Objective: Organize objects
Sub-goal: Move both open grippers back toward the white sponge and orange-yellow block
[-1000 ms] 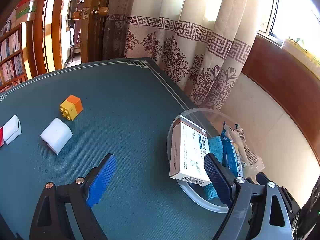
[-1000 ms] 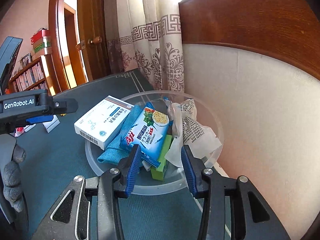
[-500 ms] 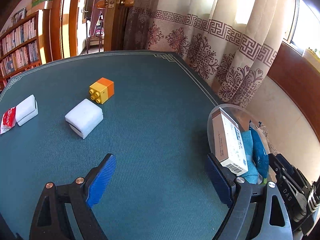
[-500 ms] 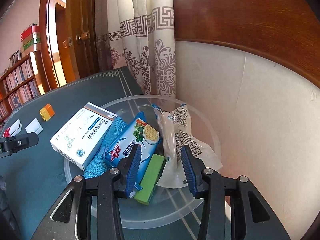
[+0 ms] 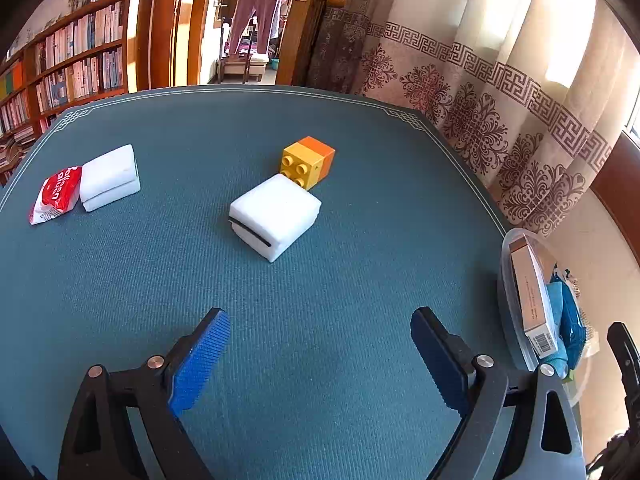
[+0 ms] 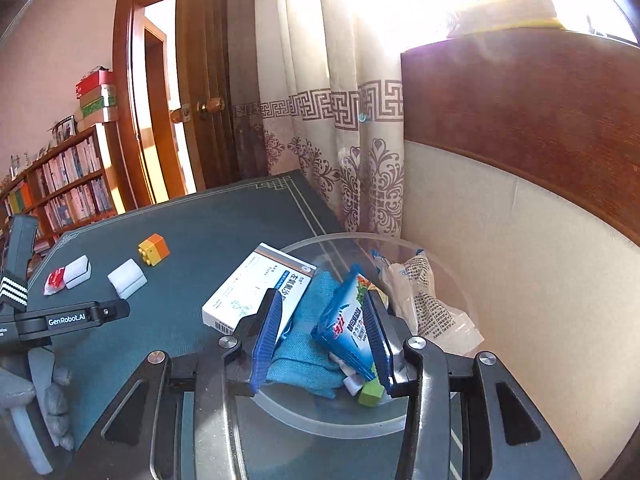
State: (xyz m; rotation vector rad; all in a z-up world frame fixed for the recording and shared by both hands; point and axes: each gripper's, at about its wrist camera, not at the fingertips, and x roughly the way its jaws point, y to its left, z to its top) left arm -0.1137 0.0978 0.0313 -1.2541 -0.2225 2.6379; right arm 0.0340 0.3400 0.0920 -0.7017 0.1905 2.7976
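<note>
Now: left gripper [image 5: 320, 354], jaws opening, empty, has swung off the clear round plastic bowl [image 5: 505, 276] toward white foam block [image 5: 275, 214] w/ yellow-orange toy brick [image 5: 308, 157] behind. Right gripper [image 6: 322, 334]: narrow gap, grips nothing, over bowl. Next pick likely the block.

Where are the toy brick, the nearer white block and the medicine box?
toy brick [image 5: 308, 157], left wrist view, on its yellow studded face.
white block [image 5: 276, 212], left wrist view, on its top face.
medicine box [image 6: 256, 288], right wrist view, on its printed top face, in the clear bowl [image 6: 448, 264].
</note>
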